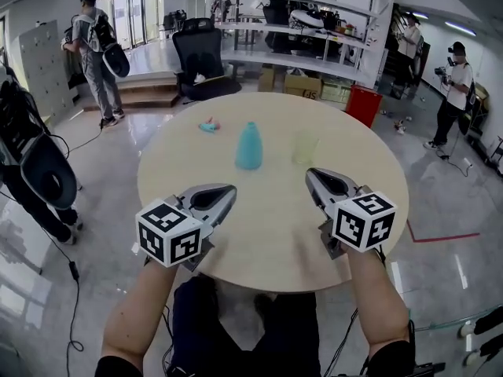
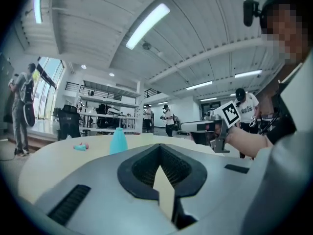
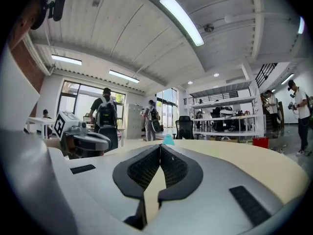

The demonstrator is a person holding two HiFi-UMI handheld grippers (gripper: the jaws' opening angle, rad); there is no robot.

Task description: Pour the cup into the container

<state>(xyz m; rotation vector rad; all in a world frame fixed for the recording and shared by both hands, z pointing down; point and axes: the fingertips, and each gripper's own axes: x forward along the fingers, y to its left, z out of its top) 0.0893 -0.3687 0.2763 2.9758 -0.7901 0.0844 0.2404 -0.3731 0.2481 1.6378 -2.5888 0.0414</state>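
A teal bottle-shaped container (image 1: 249, 146) stands upright near the middle of the round table (image 1: 275, 234). To its right stands a pale, see-through cup (image 1: 304, 146). My left gripper (image 1: 229, 188) hovers over the near left part of the table, shut and holding nothing, short of the container. Short of the cup, at the near right, is my right gripper (image 1: 310, 173), also shut and holding nothing. In the left gripper view the jaw tips (image 2: 160, 147) meet, with the container (image 2: 118, 140) ahead to the left. In the right gripper view the jaws (image 3: 160, 146) are together and the container's top (image 3: 168, 140) peeks just above them.
A small teal and pink object (image 1: 209, 126) lies on the far left of the table. A black office chair (image 1: 201, 63) stands beyond the table, with shelving (image 1: 306, 34) behind it. A red bin (image 1: 363, 104) sits at the far right. Several people stand around the room.
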